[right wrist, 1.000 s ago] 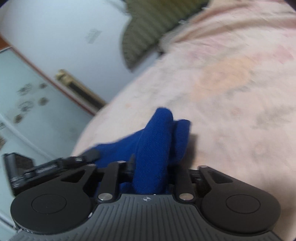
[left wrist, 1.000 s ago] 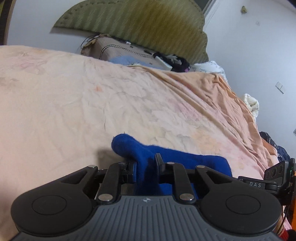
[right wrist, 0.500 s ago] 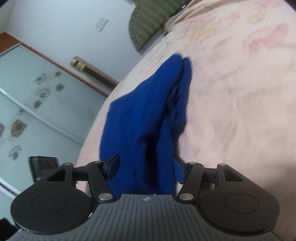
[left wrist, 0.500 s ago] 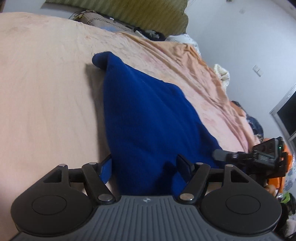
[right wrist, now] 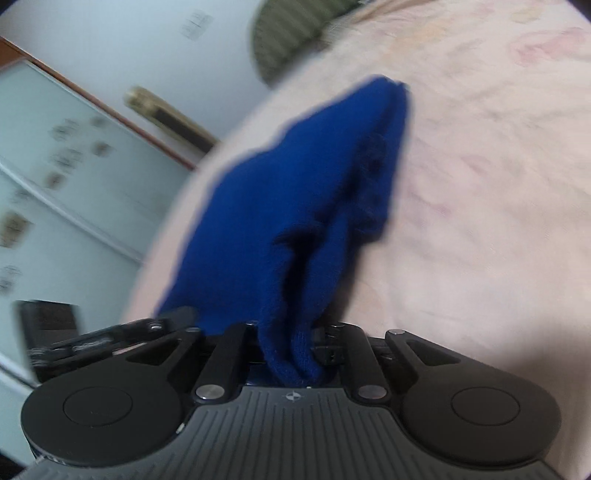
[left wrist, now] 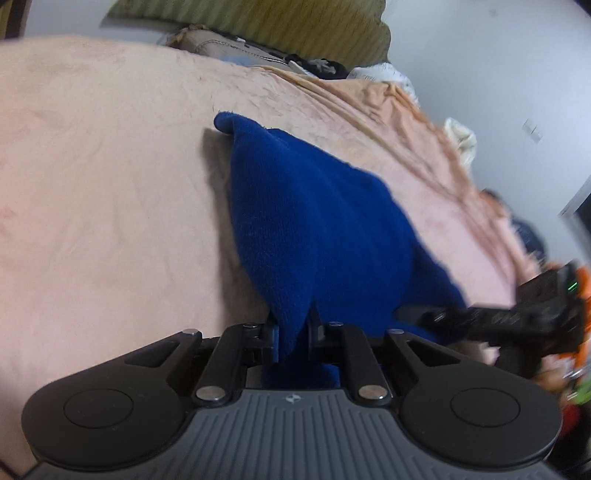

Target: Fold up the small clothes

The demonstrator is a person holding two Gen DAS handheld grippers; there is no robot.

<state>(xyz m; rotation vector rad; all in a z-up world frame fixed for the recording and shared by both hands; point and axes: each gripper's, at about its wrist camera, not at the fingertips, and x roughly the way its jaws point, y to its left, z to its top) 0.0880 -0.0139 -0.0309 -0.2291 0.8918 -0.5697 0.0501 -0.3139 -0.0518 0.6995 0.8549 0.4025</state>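
On the bed: a blue knit garment (left wrist: 317, 229) stretches away over the peach bedsheet (left wrist: 110, 192), its far tip touching the sheet.
Left gripper (left wrist: 293, 338): fingers drawn together, pinching one near corner of the garment.
Right gripper (right wrist: 291, 341): fingers drawn together, pinching a bunched near edge of the garment (right wrist: 295, 192).
Garment lie: near end raised between both tools; blurred in the right view.
Far end: green headboard (left wrist: 258, 18), a pile of clutter (left wrist: 229, 44) below it.

Home bedroom: bed (left wrist: 110, 177), headboard (left wrist: 295, 26).
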